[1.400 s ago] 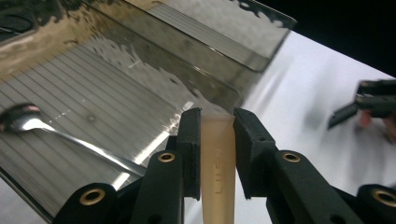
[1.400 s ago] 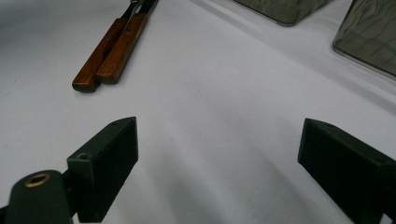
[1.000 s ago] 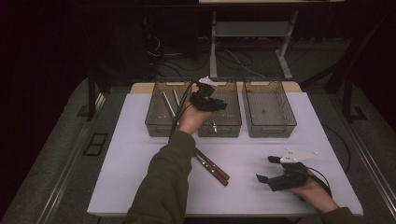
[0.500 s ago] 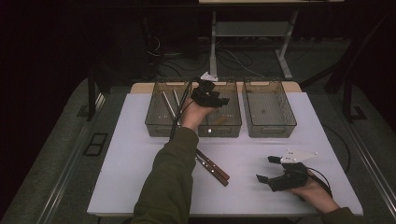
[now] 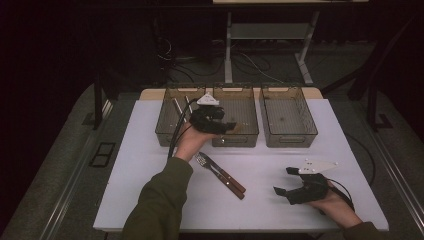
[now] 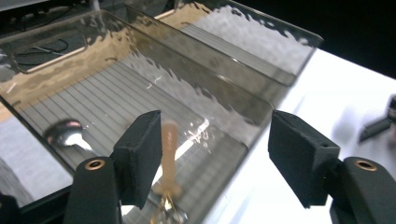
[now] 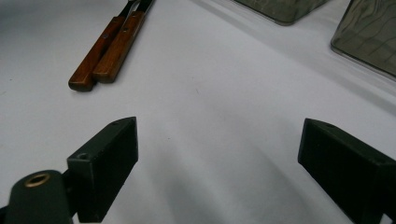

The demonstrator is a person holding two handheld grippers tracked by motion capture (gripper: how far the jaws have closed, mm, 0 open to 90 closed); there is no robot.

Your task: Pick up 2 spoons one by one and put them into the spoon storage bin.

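Spoon (image 6: 169,154) hangs blurred between the left gripper (image 6: 212,156)'s just-widened jaws over the middle bin (image 5: 248,134), apparently dropping; it could bounce against the wall. Right gripper (image 5: 285,181) rests wide, empty, on the table right of the fork (image 5: 220,173).

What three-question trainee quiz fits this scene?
1. True or false: the right gripper holds a fork.
2. How many bins stand at the back of the table? A two, B three, C four.
3. Short answer: what cutlery lies in the bin under the left gripper?

Key: 1 false, its jaws are open and empty. 2 B. 3 spoons; the jaws have just been opening, and one spoon sits between them, unpressed.
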